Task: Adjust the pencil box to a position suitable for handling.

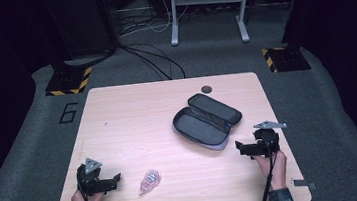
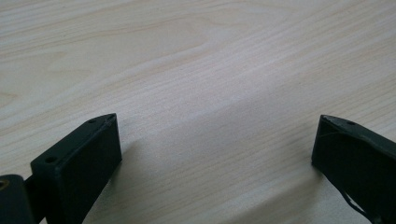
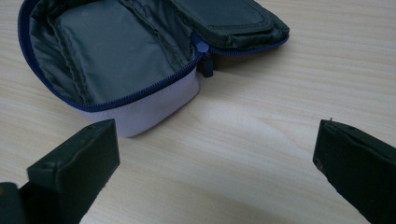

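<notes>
High view showed the open pouch (image 1: 207,121) lying on the table (image 1: 133,115), near the right gripper (image 1: 242,148). A small pink thing (image 1: 150,181) lay just beside the left gripper (image 1: 116,180). Left gripper view showed its jaws wide apart over bare wood, holding nothing. Right gripper view showed jaws wide apart and empty, facing the pouch (image 3: 116,65).
</notes>
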A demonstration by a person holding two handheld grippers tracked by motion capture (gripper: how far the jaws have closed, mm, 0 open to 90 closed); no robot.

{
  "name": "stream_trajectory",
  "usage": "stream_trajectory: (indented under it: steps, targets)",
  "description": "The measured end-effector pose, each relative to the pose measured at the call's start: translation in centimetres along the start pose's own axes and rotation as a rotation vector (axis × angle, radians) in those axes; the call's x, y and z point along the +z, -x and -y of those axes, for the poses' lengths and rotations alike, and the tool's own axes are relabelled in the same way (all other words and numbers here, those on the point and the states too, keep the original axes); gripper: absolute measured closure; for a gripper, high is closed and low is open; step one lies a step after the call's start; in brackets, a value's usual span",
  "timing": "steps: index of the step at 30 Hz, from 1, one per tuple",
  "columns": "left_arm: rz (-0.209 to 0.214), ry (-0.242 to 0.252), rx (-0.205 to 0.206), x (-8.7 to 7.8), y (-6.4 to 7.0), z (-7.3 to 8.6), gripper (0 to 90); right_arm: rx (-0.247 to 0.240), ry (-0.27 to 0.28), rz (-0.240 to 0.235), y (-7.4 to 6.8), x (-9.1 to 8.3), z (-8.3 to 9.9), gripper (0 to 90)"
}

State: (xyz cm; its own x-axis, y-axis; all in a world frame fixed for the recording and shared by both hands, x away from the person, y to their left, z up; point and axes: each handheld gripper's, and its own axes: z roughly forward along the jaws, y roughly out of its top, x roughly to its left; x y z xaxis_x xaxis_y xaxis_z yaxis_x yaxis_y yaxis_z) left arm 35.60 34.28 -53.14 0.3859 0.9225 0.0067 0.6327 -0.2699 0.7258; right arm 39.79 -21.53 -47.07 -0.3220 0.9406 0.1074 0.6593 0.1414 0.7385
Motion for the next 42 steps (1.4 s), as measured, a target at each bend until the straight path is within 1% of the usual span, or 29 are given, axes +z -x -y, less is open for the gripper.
stream_trajectory:
  steps: [2,4,6,8,10,13,14,17,18,20,22,23,25,26,27,28,29,31,32,33,35,36,37,38,39,41,42]
  targets:
    - [-0.001,0.006,-0.002,0.0,0.0,0.0,1.4,-0.009,-0.003,-0.006,-0.2,0.5,-0.7,0.0]
    - [0.000,0.005,-0.001,0.0,0.0,0.0,1.4,-0.010,0.000,-0.008,-0.3,0.7,-0.9,0.0]
    - [-0.002,0.006,-0.002,0.0,0.0,0.0,1.4,-0.016,-0.016,-0.015,-0.6,1.3,-1.5,0.0]
    - [0.000,0.005,-0.002,0.0,0.0,0.0,1.3,-0.022,-0.017,-0.019,-0.8,1.8,-1.9,0.0]
    - [0.000,0.005,-0.002,0.0,0.0,0.0,1.3,-0.013,-0.023,-0.025,-1.0,2.1,-2.3,0.0]
    - [-0.001,0.005,-0.001,0.0,0.0,0.0,1.4,-0.011,-0.021,-0.022,-1.2,2.5,-2.6,0.0]
    - [0.000,0.006,-0.002,0.0,0.0,0.0,1.4,-0.011,-0.028,-0.031,-1.3,2.9,-2.7,0.1]
    - [-0.001,0.007,-0.002,0.1,0.0,0.0,1.4,-0.004,-0.046,-0.033,-1.5,3.8,-3.1,1.9]
    - [0.004,-0.003,0.000,0.0,0.0,0.0,1.4,-0.005,-0.046,-0.038,-1.5,4.0,-3.3,2.9]
    - [0.000,0.005,-0.002,0.0,0.0,0.0,1.4,0.019,-0.043,-0.046,-1.8,4.6,-3.6,9.5]
    - [0.000,0.005,-0.002,0.0,0.0,0.0,1.4,0.018,-0.035,-0.046,-1.8,4.9,-3.7,10.8]
    - [0.000,0.005,-0.002,0.0,0.0,0.0,1.4,0.025,-0.039,-0.037,-1.9,5.1,-3.8,11.9]
    - [0.000,0.005,-0.001,0.0,0.0,0.0,1.4,0.046,-0.066,-0.042,-1.9,6.1,-3.9,16.4]
    - [0.000,0.005,-0.002,0.0,0.0,0.0,1.4,0.046,-0.066,-0.042,-1.9,6.1,-3.9,16.4]
    - [0.000,0.005,-0.002,0.0,0.0,0.0,1.4,0.052,-0.072,-0.036,-2.0,6.3,-3.9,18.7]
    - [0.000,0.005,-0.002,0.0,0.0,0.0,1.4,0.054,-0.081,-0.031,-2.0,6.6,-3.8,22.9]
    - [0.000,0.005,-0.002,0.0,0.0,0.0,1.4,0.070,-0.088,-0.019,-2.1,6.9,-3.8,30.5]
    - [0.002,0.002,-0.001,0.0,0.0,0.0,1.4,0.070,-0.098,-0.002,-2.1,7.1,-3.8,35.6]
    - [0.002,0.002,-0.001,0.0,0.0,0.0,1.4,0.070,-0.098,-0.002,-2.1,7.1,-3.8,35.6]
    - [0.006,-0.006,0.000,0.0,0.0,0.0,1.4,0.076,-0.112,0.004,-2.1,7.3,-3.7,41.5]
    - [0.000,0.002,-0.001,0.0,0.0,0.0,1.4,0.070,-0.116,0.009,-2.0,7.5,-3.7,47.9]
    - [0.000,0.002,-0.001,0.0,0.0,0.0,1.4,0.070,-0.116,0.009,-2.0,7.5,-3.7,47.9]
    - [0.004,-0.004,0.003,0.0,0.0,0.0,1.6,0.071,-0.115,0.019,-2.0,7.5,-3.6,53.4]
    - [0.004,-0.004,0.003,0.0,0.0,0.0,1.6,0.071,-0.115,0.019,-2.0,7.5,-3.6,53.4]
    - [0.004,-0.005,0.004,-0.1,0.0,0.0,1.8,0.081,-0.120,0.027,-2.0,7.5,-3.6,59.6]
    - [0.004,-0.005,0.004,-0.1,0.0,0.0,2.0,0.084,-0.122,0.033,-1.9,7.6,-3.6,64.5]
    - [0.004,-0.005,0.004,-0.1,0.0,0.0,2.0,0.084,-0.122,0.033,-1.9,7.6,-3.6,64.5]
